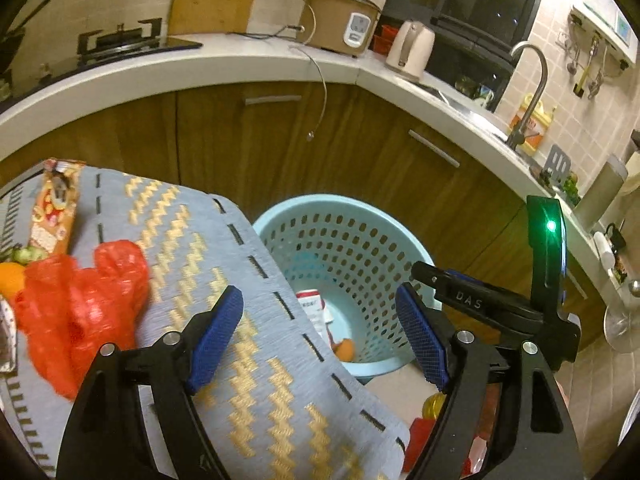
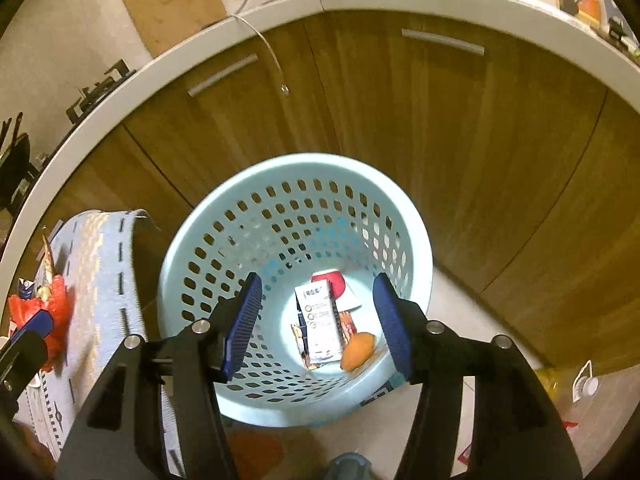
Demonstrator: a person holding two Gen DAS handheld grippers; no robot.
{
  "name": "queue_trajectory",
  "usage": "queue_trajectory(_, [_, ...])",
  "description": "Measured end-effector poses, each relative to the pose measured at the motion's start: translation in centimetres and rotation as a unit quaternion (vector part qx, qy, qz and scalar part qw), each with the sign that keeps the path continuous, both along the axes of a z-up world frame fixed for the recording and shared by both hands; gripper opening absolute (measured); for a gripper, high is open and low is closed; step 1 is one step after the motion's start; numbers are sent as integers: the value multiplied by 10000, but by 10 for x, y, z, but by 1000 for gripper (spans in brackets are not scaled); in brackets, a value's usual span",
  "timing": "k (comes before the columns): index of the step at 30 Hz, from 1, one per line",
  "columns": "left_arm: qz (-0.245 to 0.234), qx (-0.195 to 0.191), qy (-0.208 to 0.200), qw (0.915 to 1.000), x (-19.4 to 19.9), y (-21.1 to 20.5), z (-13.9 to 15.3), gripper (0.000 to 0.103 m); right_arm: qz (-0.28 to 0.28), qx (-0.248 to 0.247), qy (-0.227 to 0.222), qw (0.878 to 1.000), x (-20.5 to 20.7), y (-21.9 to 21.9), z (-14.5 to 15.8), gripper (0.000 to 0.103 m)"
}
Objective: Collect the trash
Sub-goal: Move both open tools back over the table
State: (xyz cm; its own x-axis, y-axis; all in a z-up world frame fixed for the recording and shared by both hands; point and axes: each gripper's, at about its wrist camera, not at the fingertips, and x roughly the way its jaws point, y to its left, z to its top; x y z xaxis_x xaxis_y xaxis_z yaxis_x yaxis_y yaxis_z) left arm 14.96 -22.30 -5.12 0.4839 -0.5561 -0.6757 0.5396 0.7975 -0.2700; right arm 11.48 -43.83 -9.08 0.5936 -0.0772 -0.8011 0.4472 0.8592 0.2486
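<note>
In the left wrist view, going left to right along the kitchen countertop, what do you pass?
Black gas stove → brown rice cooker with white control panel → cream electric kettle → curved metal sink tap.

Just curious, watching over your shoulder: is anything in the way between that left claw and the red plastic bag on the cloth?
Nothing visible. The left gripper is open and empty over the patterned cloth; the red plastic bag lies to its left, with only bare cloth between them.
</note>
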Motion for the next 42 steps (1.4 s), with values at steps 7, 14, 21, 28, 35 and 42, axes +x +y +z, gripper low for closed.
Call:
queue_trajectory(7, [238, -150, -232, 9993, -14, 33, 20, 77, 332, -191, -343, 9987, -9, 31, 32, 54])
queue_trajectory(14, [757, -280, -477, 9956, -29, 85, 42, 77, 807, -320, -711, 9937, -10, 78, 63, 54])
queue_trajectory(21, [1511, -202, -624, 9863, -36, 156, 50, 77, 1499, -280, -765, 9853, -7, 150, 61, 54])
queue_trajectory(28, [2438, -55, -580, 9681, -37, 255, 46, 77, 2273, -296, -586, 9716, -1, 229, 40, 54])
queue_trajectory(35, [3114, 4, -322, 9497, -32, 350, 27, 77, 2591, -570, -614, 9622, -2, 275, 32, 54])
queue_trajectory(42, [3297, -251, 16, 9438, -14, 398, -1, 88, 2452, -715, -549, 9653, 4, 275, 28, 54])
